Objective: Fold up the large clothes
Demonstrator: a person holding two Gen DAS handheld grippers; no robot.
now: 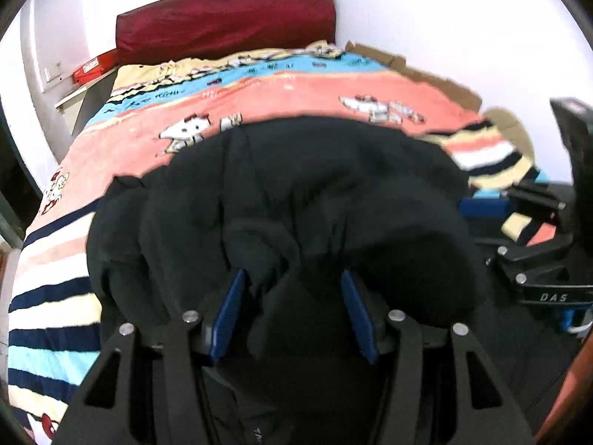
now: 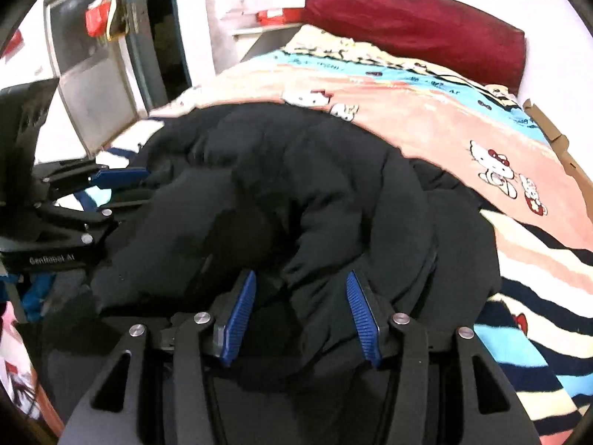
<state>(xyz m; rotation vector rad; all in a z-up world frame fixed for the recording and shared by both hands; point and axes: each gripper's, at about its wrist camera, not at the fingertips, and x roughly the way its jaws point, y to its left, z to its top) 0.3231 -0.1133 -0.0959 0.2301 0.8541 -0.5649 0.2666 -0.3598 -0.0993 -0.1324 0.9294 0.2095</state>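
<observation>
Black padded jacket (image 1: 296,193) bunched w/ both grippers, left (image 1: 292,311) & right (image 2: 300,315), clamped on its edge; lower evenly onto bed (image 1: 111,155), keep hem level.

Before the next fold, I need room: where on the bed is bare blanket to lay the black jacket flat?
Free: the pink band of the blanket between the black jacket and the red headboard cushion, and the striped stretch beside the jacket. Crowded: the near edge, where both grippers meet the bunched jacket.
</observation>
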